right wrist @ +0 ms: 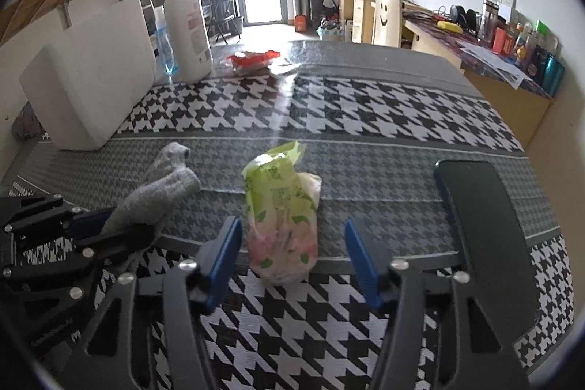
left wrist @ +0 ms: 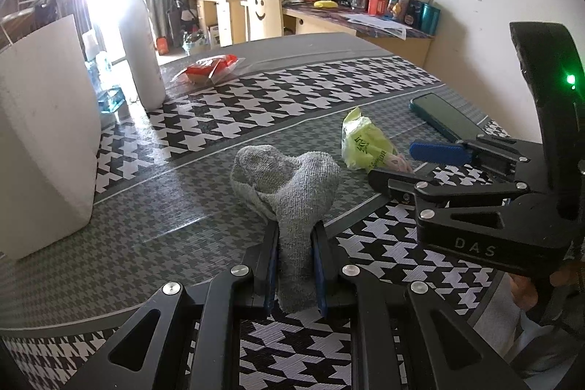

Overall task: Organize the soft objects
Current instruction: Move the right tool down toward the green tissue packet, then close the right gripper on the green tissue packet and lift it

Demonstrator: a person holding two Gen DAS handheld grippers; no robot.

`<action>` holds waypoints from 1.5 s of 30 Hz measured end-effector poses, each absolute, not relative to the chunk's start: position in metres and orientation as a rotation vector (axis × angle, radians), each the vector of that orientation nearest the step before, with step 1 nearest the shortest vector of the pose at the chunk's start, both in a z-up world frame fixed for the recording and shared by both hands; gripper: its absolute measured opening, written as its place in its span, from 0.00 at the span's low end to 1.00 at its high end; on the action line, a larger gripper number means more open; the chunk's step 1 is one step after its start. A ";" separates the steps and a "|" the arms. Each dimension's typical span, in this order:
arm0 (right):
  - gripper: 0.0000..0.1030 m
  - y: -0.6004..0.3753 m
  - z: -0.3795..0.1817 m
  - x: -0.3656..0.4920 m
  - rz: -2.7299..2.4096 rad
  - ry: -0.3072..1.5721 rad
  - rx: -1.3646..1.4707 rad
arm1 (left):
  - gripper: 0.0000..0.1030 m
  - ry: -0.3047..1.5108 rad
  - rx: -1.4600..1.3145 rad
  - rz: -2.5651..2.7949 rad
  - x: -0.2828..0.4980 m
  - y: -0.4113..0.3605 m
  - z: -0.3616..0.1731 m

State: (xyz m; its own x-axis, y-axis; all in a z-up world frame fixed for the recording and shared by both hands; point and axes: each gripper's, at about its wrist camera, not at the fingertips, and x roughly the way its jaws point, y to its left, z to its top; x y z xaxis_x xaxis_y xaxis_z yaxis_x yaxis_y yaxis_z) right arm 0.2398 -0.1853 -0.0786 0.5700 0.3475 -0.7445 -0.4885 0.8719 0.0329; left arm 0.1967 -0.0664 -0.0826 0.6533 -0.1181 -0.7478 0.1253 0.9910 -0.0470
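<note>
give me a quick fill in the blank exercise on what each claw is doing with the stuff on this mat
1. The left claw is shut on the grey knitted ____.
2. The right claw is ____, its blue pads either side of the green-and-white plastic packet.
3. The dark flat phone lies to the packet's ____.

Missing words: sock; open; right

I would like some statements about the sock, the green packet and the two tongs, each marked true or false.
1. The left tongs are shut on the grey sock. True.
2. The right tongs grip the green packet. False: they are open, with the packet lying between the fingers, not pinched.
3. A dark phone lies to the right of the packet. True.
4. The white bottle lies on its side. False: it stands upright.
5. The sock lies inside the white box. False: it is on the mat.
</note>
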 end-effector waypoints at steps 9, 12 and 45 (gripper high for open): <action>0.38 -0.182 -0.086 0.241 0.495 0.865 -0.188 | 0.17 0.845 0.009 -0.140 0.196 -0.064 -0.082; 0.37 -0.183 -0.086 0.241 0.496 0.866 -0.183 | 0.17 0.841 0.006 -0.139 0.194 -0.062 -0.081; 0.30 -0.191 -0.049 0.215 0.506 0.747 -0.140 | 0.18 0.749 0.039 -0.114 0.175 -0.046 -0.052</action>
State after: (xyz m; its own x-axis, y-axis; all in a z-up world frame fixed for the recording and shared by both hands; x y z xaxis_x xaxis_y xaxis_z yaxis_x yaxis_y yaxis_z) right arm 0.2147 -0.1912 -0.0494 0.6200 0.3901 -0.6808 -0.4876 0.8713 0.0553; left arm 0.1751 -0.0463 -0.0521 0.7268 -0.0895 -0.6810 0.1174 0.9931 -0.0053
